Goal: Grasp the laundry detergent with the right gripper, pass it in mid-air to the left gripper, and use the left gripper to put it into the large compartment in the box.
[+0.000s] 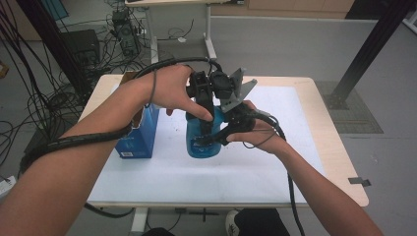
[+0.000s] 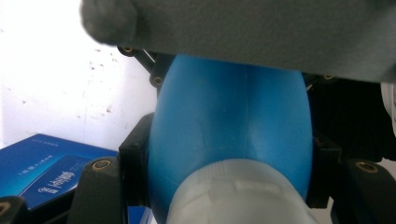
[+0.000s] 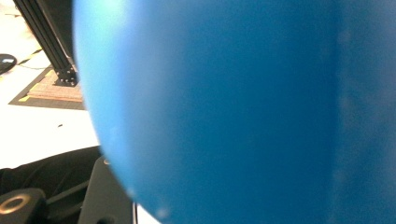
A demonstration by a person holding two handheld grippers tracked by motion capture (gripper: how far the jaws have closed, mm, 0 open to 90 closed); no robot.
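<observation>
Both grippers clamp the blue bottle [image 1: 202, 140] standing on the white table [image 1: 275, 167]: the left gripper [image 1: 205, 129] grasps it from above near its pale cap, the right gripper [image 1: 212, 139] pinches its side, with a blue box [image 1: 140, 135] just beyond the left gripper.

Blue bottle [image 1: 201, 142], apparently whitish cap [image 2: 238, 193].
</observation>
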